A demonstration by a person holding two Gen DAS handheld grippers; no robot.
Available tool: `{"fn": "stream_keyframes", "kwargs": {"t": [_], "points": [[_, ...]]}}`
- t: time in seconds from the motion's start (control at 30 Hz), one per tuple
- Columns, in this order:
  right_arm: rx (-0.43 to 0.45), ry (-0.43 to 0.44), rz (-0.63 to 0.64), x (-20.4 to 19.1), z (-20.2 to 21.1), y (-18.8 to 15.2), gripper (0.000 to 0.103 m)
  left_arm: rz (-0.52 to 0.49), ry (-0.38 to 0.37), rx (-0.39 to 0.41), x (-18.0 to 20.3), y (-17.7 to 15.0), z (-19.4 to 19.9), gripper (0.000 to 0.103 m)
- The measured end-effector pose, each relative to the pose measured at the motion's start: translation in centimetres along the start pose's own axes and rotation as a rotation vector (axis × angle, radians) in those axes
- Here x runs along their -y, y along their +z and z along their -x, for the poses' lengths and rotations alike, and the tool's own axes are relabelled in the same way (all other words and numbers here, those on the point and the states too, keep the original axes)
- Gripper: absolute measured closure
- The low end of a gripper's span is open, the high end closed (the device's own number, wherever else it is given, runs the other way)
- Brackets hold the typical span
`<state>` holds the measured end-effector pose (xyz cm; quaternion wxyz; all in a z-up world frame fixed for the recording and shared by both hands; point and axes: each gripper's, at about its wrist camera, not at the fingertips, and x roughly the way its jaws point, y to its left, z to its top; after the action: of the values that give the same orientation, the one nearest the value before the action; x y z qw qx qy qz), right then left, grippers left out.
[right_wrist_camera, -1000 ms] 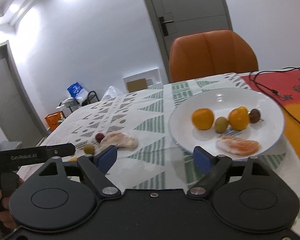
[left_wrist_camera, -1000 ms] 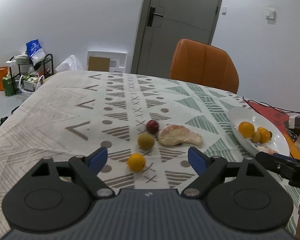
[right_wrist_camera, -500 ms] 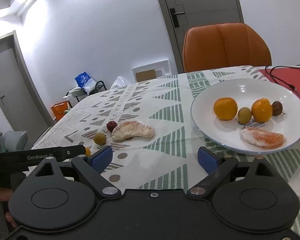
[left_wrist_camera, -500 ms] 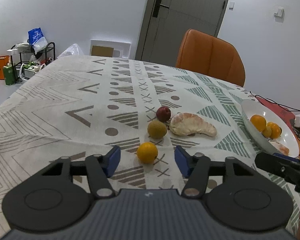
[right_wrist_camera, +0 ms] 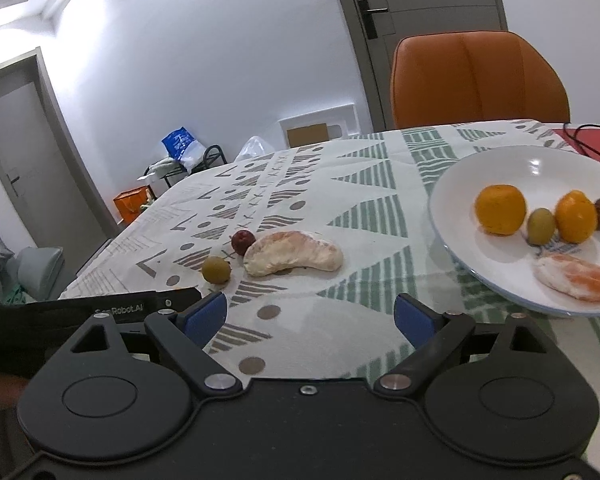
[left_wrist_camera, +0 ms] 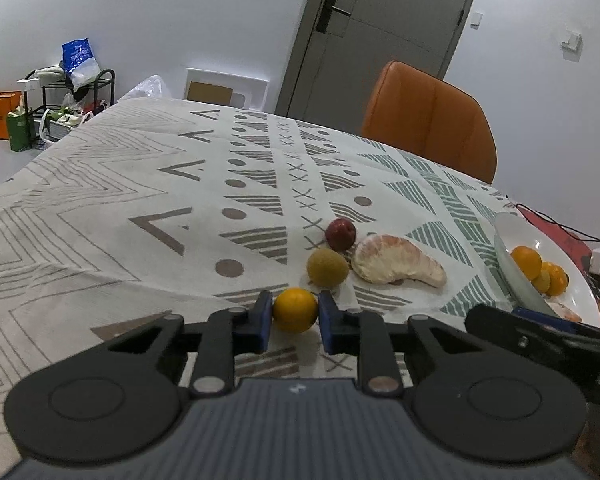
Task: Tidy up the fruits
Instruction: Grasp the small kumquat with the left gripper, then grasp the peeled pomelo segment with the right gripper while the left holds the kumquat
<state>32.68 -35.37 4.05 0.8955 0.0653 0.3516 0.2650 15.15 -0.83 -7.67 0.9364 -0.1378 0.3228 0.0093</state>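
The left claw [left_wrist_camera: 295, 316] is closing its blue pads on, and seemingly already touching, the small orange [left_wrist_camera: 295, 309] on the desk, just in front of the green fruit [left_wrist_camera: 327, 268], while the right claw [right_wrist_camera: 310, 314] is hanging open, farther off.

Surface: table under a patterned tablecloth [left_wrist_camera: 148, 184].
Landmark: white plate [right_wrist_camera: 500, 168], on the cloth.
Left of plate: pomelo segment [right_wrist_camera: 294, 253], then green fruit [right_wrist_camera: 216, 269], red fruit [right_wrist_camera: 243, 241], small orange [left_wrist_camera: 295, 309].
Behind plate: red mat [right_wrist_camera: 588, 138].
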Motion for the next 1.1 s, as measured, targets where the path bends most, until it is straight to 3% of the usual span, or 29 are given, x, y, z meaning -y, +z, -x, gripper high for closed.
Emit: {"fn": "stream_keyframes", "kwargs": {"t": [0.47,0.6,1.1], "points": [[-0.032,-0.026,0.040,-2.2,-4.1,1.6,0.012,0.045,0.031,0.022,-2.6,1.0,0.3,0.080],[-0.046,-0.008,0.039,-2.7,-5.2,1.8,0.022,0.056,0.037,0.025,-3.3,1.3,0.3,0.080],[-0.073,-0.075,0.080,-3.3,-8.3,2.2,0.016,0.077,0.047,0.030,-4.7,1.7,0.4,0.080]]}}
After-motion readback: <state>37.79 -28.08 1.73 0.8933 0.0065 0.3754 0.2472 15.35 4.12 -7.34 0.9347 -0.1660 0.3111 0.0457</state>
